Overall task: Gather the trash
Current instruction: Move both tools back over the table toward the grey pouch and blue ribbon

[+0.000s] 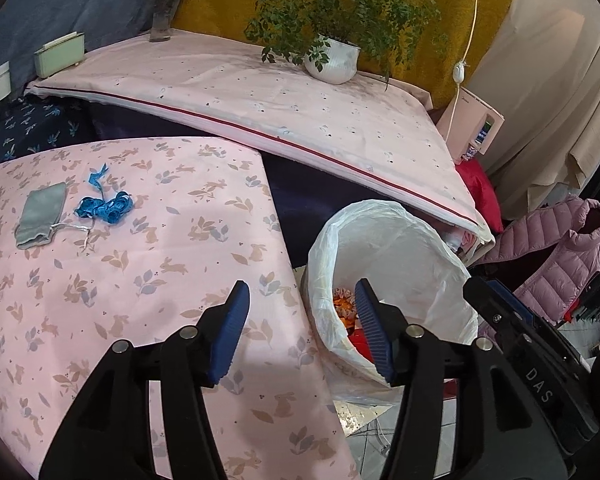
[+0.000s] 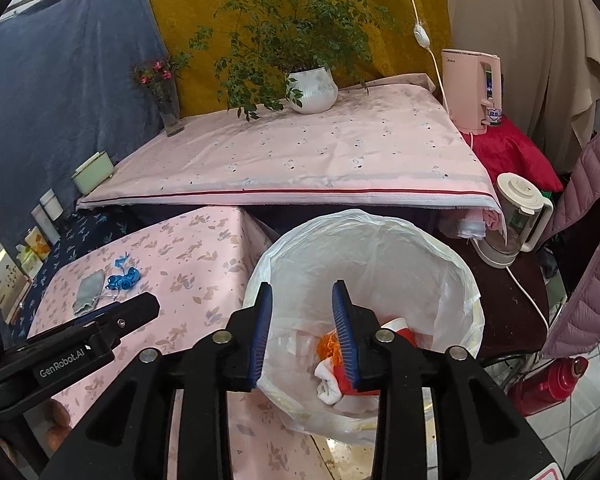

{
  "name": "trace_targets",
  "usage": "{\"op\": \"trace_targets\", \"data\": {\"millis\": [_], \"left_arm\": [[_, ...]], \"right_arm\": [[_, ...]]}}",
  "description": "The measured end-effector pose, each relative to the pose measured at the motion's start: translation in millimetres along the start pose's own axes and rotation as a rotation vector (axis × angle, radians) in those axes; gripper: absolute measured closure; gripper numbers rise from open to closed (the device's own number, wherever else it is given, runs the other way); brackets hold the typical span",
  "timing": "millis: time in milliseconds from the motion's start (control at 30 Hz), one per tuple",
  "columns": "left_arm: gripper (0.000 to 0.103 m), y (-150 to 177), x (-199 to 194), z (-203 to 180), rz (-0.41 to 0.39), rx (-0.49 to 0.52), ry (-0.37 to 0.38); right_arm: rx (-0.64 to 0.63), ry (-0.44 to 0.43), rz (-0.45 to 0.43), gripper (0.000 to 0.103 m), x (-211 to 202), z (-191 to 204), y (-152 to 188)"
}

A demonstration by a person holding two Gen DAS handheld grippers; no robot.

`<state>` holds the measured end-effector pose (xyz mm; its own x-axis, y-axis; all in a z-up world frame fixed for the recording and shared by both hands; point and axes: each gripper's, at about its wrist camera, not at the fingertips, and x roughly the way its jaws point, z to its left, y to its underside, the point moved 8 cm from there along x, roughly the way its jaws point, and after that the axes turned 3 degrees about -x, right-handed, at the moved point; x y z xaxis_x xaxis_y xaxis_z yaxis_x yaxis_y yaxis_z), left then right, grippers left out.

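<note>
1. Your right gripper (image 2: 302, 324) hangs right over the white plastic-lined trash bin (image 2: 452, 280); its blue-padded jaws stand apart with nothing between them. Crumpled orange, red and white scraps (image 2: 332, 364) already lie at the bottom of the bin.
2. Your left gripper (image 1: 300, 328) is also parted and empty, straddling the edge of the pink rabbit-print tablecloth (image 1: 148, 280) and the bin's rim.
3. What looks left to collect lies well away across that cloth: a tangled blue ribbon (image 1: 104, 206) and, just beside it, a flat grey drawstring pouch (image 1: 42, 216).
4. Judging by this, reach with the left gripper. Come down on the thick knot of the ribbon, not a loose end.
5. Pinch lightly so that you do not snag the cloth beneath.
</note>
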<state>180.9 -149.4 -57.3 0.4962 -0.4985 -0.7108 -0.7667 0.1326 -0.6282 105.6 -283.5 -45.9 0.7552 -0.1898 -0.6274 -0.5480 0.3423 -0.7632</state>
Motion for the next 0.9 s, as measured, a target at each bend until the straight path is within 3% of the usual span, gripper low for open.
{"op": "trace_targets", "data": {"millis": [533, 900], "left_arm": [[0.044, -5.3, -19.6, 71.4, -0.032, -0.102, -0.067], [0.035, -8.1, -31.2, 153.1, -0.053, -0.213, -0.148]], "right_arm": [[-0.09, -0.087, 0.023, 0.069, 5.7, 76.4, 2.2], [-0.177, -0.148, 0.061, 0.068, 23.8, 146.4, 8.7]]}}
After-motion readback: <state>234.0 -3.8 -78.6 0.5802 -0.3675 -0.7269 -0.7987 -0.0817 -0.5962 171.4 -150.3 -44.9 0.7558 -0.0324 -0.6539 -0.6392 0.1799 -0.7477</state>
